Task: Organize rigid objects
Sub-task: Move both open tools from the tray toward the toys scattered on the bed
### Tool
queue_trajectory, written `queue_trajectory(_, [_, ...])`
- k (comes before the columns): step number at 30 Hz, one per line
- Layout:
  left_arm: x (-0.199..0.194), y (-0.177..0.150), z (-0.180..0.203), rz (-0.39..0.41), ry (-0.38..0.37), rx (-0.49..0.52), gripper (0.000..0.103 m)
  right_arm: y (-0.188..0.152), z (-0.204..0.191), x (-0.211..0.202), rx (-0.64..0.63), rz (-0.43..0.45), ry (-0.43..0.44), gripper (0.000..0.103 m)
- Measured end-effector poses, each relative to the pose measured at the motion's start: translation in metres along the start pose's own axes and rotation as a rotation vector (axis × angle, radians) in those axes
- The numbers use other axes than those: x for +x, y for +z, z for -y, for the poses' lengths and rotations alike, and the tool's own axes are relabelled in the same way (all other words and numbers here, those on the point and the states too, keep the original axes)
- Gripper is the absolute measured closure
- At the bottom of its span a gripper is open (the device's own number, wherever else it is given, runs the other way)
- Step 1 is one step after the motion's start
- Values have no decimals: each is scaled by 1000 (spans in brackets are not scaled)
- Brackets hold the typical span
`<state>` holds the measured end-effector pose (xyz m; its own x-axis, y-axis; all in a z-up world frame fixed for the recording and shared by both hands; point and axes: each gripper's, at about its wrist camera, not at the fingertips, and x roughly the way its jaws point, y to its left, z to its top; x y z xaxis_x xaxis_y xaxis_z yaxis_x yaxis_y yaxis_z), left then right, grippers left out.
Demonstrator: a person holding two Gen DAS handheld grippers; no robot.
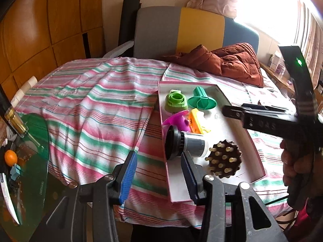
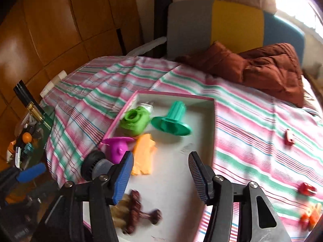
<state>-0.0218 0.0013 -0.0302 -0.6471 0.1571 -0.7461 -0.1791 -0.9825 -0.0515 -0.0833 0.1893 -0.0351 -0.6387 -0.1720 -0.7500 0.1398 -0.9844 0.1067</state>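
Note:
A white tray with a pink rim [image 1: 232,125] [image 2: 210,125] lies on the striped bedspread. In it are a lime green piece [image 1: 176,100] [image 2: 134,123], a teal flanged piece [image 1: 201,99] [image 2: 171,121], a magenta piece [image 1: 178,121] [image 2: 117,147], an orange piece [image 1: 195,122] [image 2: 143,153], a black and grey cylinder [image 1: 185,144] [image 2: 94,166] and a brown studded massager [image 1: 224,159] [image 2: 133,209]. My left gripper [image 1: 159,178] is open and empty at the tray's near left edge. My right gripper [image 2: 161,176] is open and empty above the tray.
Small red and orange pieces [image 2: 306,189] lie on the bedspread right of the tray. A brown jacket [image 1: 228,60] lies at the back. A glass side table [image 1: 30,161] with an orange and a bottle stands left of the bed.

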Motion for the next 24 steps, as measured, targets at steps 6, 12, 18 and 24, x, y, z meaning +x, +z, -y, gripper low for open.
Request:
queue_trajectory(6, [-4, 5, 13, 13, -6, 38, 58, -18, 35, -23, 42, 24, -52, 39])
queue_trajectory(12, [-8, 14, 29, 30, -20, 74, 58, -37, 80, -46, 103, 33, -127, 37])
queue_trajectory(18, [-12, 25, 50, 56, -36, 120, 58, -58, 131, -68, 178, 27, -216, 36])
queue_trajectory(24, [-11, 37, 73, 62, -72, 152, 58, -78, 192, -97, 278, 50, -320, 34])
